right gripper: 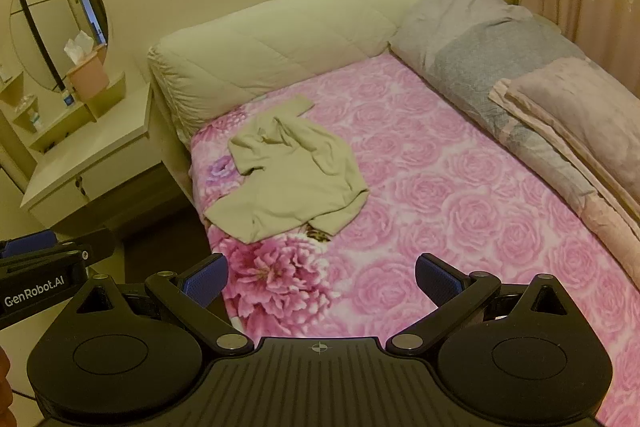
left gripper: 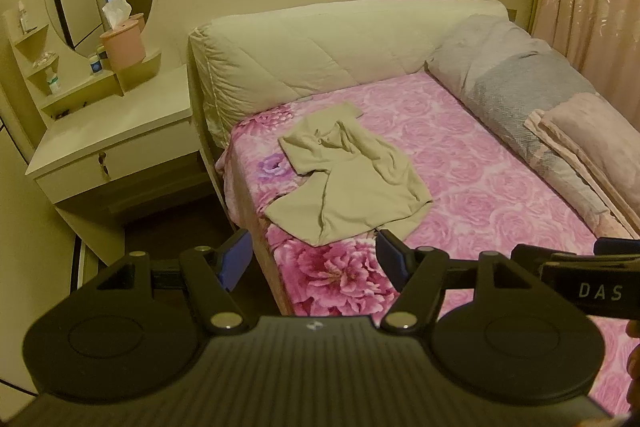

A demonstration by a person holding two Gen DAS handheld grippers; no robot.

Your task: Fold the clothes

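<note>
A crumpled pale beige garment [left gripper: 348, 175] [right gripper: 288, 179] lies on the pink rose-patterned bed [left gripper: 480, 187] [right gripper: 440, 207], near its left edge and close to the headboard. My left gripper [left gripper: 314, 259] is open, its blue pads held above the bed's near left corner, short of the garment's lower hem. My right gripper [right gripper: 322, 281] is also open and empty, hovering over the bed sheet further from the garment. Each gripper shows at the side of the other's view.
A cream padded headboard [left gripper: 320, 55] backs the bed. Grey and pink folded blankets [left gripper: 560, 131] [right gripper: 560, 123] line the right side by a curtain. A dressing table [left gripper: 112, 131] with an oval mirror and tissue box stands left of the bed.
</note>
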